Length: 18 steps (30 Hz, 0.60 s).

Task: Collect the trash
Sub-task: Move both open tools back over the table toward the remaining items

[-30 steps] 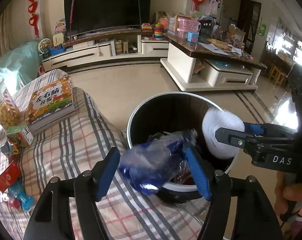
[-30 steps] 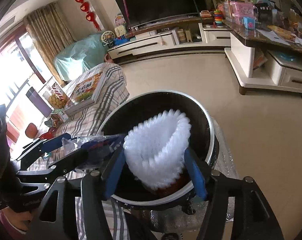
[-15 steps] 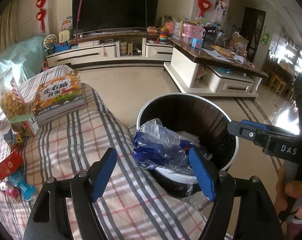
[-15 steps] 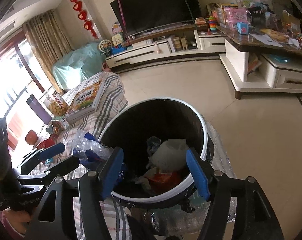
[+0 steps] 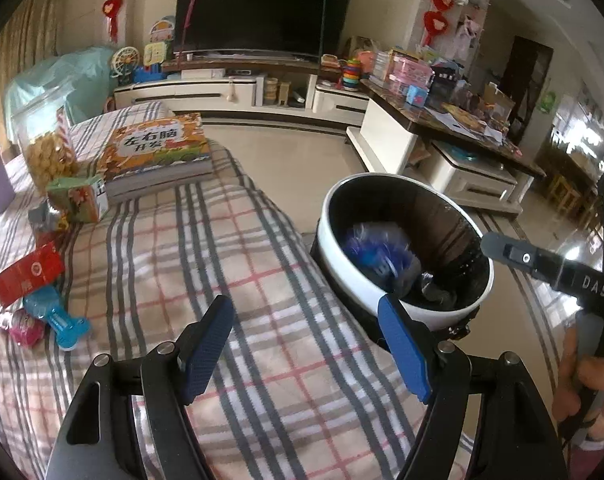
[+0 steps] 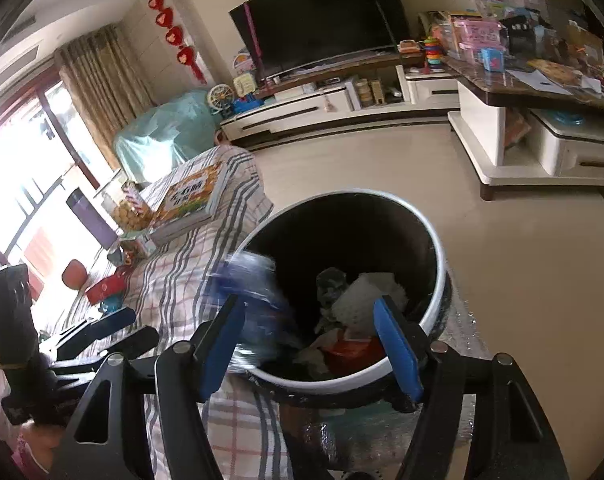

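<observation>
My left gripper (image 5: 306, 344) hangs spread wide and empty over the right edge of the plaid-covered table (image 5: 206, 264), and my right gripper (image 6: 308, 340) is likewise released above the bin's (image 6: 436, 308) near rim. The blue plastic bag (image 5: 378, 254), blurred, sits inside the bin against its left wall, beside white foam wrap (image 6: 362, 296) and red scraps (image 6: 350, 350).

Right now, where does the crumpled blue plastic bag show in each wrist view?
Left wrist view: crumpled blue plastic bag, blurred, right of centre, inside the round white-rimmed trash bin.
Right wrist view: the bag, blurred, lower centre, at the bin's left rim.
Shared landmark: orange picture book on the plaid cloth.
</observation>
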{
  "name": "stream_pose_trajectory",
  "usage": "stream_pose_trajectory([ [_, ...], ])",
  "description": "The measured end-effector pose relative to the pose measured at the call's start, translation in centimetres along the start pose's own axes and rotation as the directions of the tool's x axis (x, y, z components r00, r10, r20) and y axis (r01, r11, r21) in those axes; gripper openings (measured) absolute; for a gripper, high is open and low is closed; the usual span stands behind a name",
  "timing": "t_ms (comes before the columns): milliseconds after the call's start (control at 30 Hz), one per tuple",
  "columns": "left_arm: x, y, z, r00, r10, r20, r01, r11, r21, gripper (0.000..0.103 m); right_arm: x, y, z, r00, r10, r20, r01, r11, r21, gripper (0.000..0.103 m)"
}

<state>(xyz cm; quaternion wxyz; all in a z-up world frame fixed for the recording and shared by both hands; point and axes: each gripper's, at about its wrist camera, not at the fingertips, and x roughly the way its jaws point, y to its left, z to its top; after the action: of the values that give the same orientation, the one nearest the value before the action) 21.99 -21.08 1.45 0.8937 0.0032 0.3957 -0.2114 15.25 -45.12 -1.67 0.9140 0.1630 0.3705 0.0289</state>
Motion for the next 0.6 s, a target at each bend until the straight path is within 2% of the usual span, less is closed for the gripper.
stream_pose_trajectory([
  [300,-1.4,2.8,-2.2,0.999,0.041,0.011,-0.041,0.999,-0.031,0.074,0.7,1.4,-0.6,1.000,0.024,-0.019,-0.024,1.000,-0.005,0.069],
  [600,-3.9,8.4,-6.1,0.993,0.120,-0.008,-0.120,0.983,-0.136,0.074,2.8,6.4,-2.4,0.992,0.114,-0.053,-0.116,0.992,-0.046,0.071],
])
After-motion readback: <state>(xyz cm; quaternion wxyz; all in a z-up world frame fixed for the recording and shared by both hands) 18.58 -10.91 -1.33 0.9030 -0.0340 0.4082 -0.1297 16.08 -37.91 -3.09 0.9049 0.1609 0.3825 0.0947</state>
